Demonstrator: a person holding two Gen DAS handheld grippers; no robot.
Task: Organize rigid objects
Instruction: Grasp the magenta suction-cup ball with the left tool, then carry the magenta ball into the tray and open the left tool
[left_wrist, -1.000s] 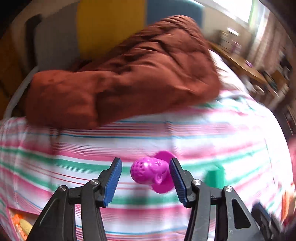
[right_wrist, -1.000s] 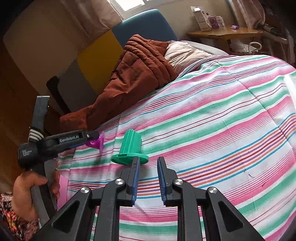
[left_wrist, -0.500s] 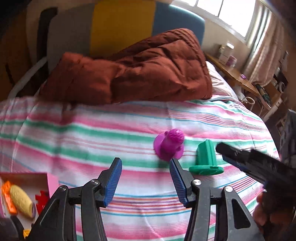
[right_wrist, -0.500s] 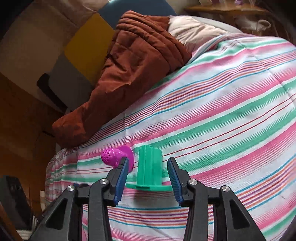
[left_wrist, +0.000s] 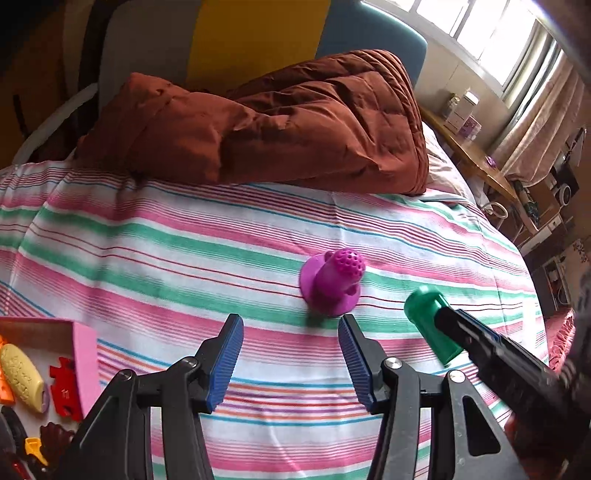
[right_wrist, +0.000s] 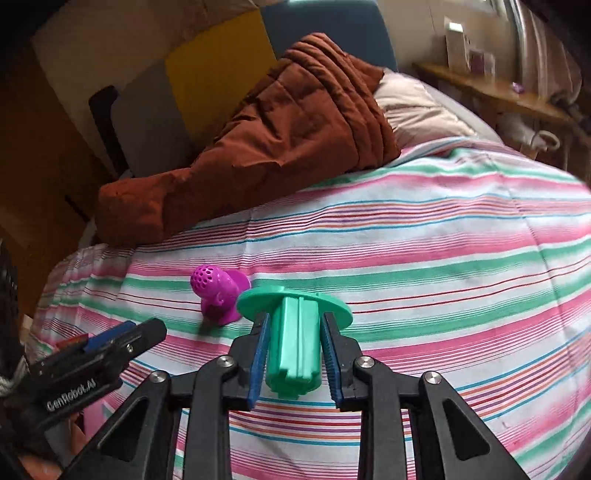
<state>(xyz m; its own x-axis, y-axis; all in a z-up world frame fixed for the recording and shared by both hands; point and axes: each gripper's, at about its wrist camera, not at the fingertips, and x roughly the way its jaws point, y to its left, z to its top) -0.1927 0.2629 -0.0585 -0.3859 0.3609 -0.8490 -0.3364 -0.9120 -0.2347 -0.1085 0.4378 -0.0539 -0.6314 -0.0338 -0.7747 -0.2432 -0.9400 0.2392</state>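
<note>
while clamped, the green piece (right_wrist: 294, 345) fills the right claw (right_wrist: 294, 360) (flange outward).

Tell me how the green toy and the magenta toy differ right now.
The green toy is clamped in the right gripper and off the bedspread; the magenta toy lies loose on it. The green toy's stem is ribbed with a flat end; the magenta toy's stem ends in a perforated dome. Both have a round flange.

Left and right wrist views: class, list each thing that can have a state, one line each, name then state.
Right gripper: jaws just closed, shut on the green piece.
Green piece: gripped, lifted off the bedspread.
Left gripper: open, nothing between its jaws.
Purple piece: lying free on the bedspread.
Pink box: open, toys inside.
</note>
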